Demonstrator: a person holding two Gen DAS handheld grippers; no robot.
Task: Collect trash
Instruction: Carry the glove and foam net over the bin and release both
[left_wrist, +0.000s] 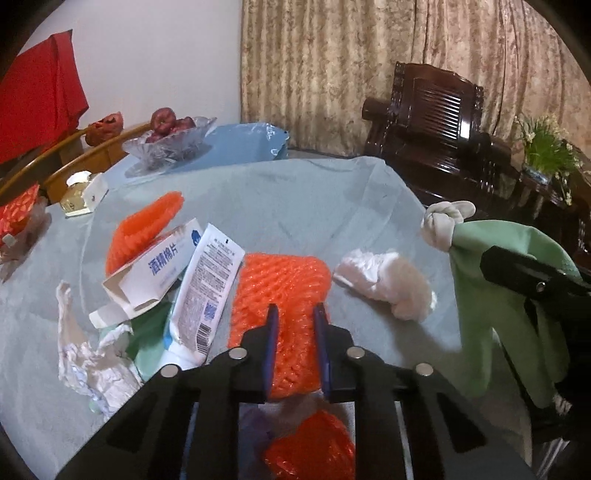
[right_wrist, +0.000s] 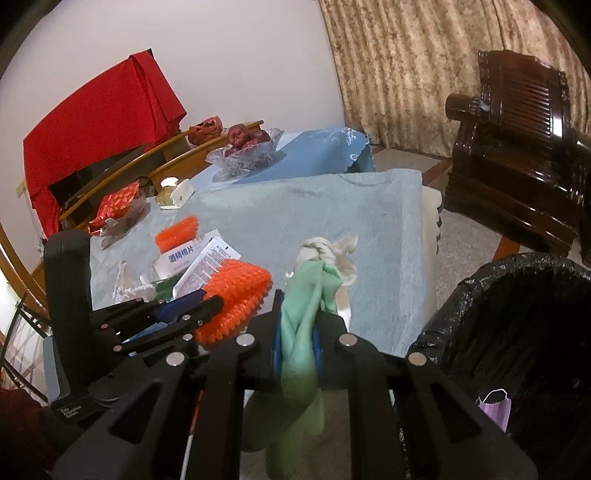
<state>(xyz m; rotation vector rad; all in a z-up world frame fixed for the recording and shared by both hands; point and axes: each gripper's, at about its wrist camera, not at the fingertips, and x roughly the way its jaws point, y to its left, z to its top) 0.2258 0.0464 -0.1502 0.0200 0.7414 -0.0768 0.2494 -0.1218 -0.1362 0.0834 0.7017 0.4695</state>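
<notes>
Fingers of the left gripper (left_wrist: 297, 314) clamp the orange foam net (left_wrist: 282, 291) at lower centre on the counter (left_wrist: 295, 206); the right gripper (right_wrist: 297, 325) pinches a green bag (right_wrist: 306, 295). Pickup step, I judge: next lift the net toward the black-lined bin (right_wrist: 517, 332), lower right.

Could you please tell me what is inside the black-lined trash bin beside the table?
Inside the trash bin, a purple face mask lies against the liner. The rest is dark, and the bottom lies outside the picture.

"酒精棉片" in blue on white box (left_wrist: 162, 264) (tube's small print w/ barcode unreadable)
</notes>
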